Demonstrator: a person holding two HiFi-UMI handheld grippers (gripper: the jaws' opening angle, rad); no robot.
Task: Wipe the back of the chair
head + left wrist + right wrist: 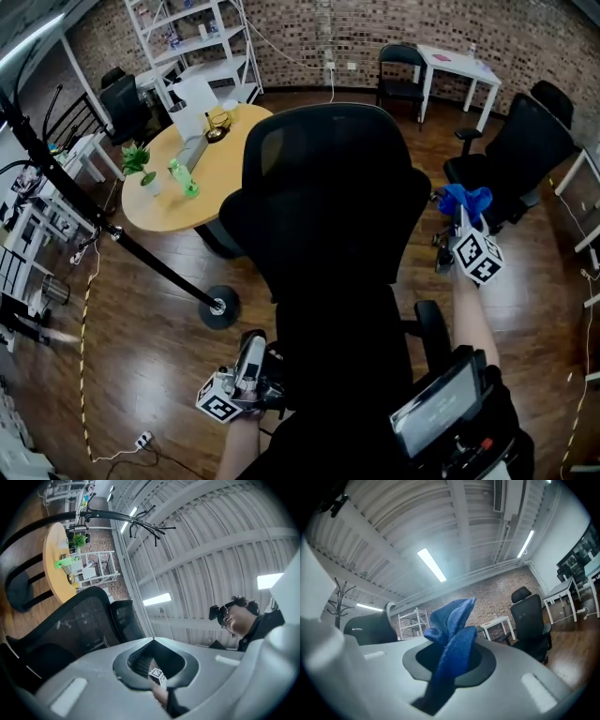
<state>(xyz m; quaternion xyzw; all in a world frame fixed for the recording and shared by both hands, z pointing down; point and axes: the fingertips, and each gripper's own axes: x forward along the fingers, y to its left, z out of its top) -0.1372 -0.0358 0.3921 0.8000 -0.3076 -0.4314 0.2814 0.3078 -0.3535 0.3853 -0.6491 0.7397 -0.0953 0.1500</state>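
A black mesh office chair stands in the middle of the head view, and its tall back (328, 187) faces me. My right gripper (459, 220) is just off the back's right edge, shut on a bunched blue cloth (466, 200). In the right gripper view the cloth (452, 625) sticks up out of the right gripper (454, 641). My left gripper (253, 342) is low on the left beside the chair's seat. Its jaws meet in the left gripper view, so the left gripper (153, 640) is shut with nothing seen between them. The chair back (70, 620) rises to its left.
A round wooden table (216, 159) with a plant and a green bottle stands behind the chair on the left. A coat stand's base (218, 307) sits on the floor to the left. Another black chair (511, 159) and a white table (459, 66) are at the right and back.
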